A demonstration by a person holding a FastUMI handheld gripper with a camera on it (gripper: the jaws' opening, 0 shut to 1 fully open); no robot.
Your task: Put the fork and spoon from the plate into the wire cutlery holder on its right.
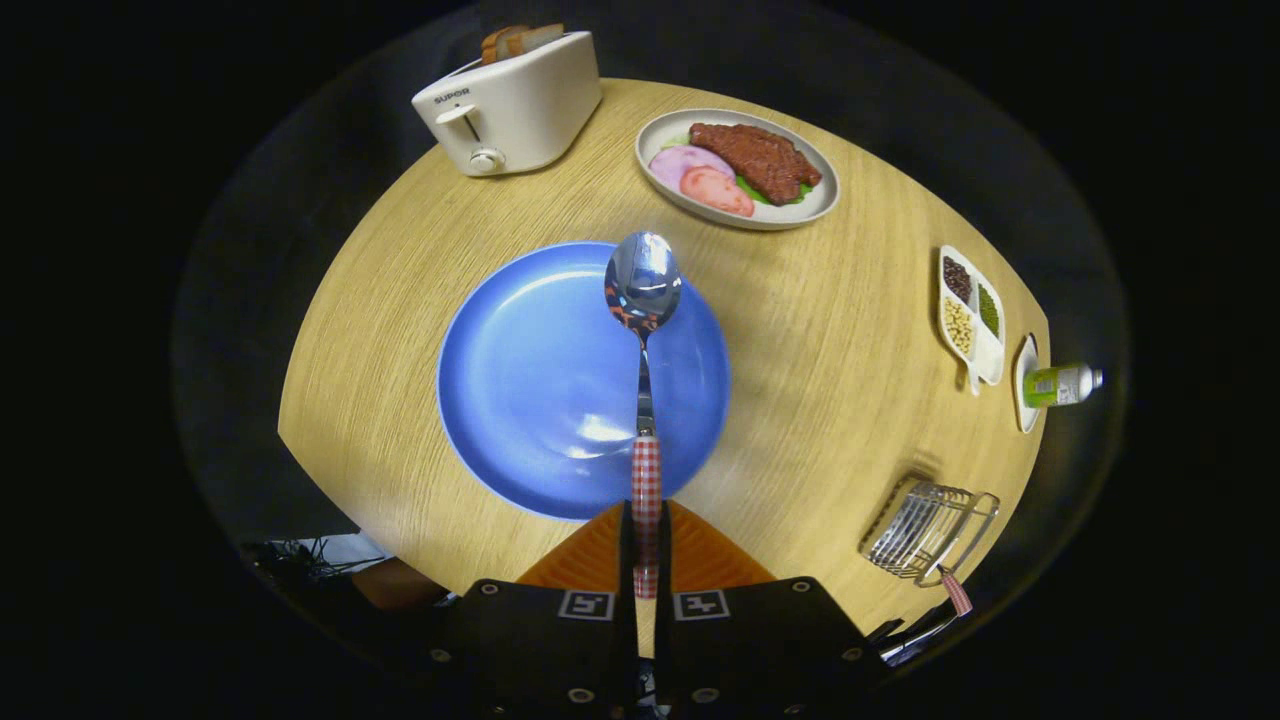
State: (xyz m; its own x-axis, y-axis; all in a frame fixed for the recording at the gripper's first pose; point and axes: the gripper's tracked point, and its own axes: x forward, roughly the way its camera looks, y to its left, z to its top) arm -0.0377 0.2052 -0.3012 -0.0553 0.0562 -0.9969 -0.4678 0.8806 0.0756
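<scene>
Clamping the checked handle of the spoon (643, 300), the claw (646, 540) has both fingers pressed together on it, the bowl of the spoon raised over the blue plate (520, 400), which looks bare. That puts the task at its second carry, by my reading: a checked handle (the fork (957, 592), I take it) already juts from the wire holder (930, 532), off to the right near the table (830, 330) edge. Next the spoon must swing right and drop in beside it. Beyond sit a toaster (512, 105) with bread, a meat dish (738, 167) and a divided dish (970, 312) of beans.
</scene>
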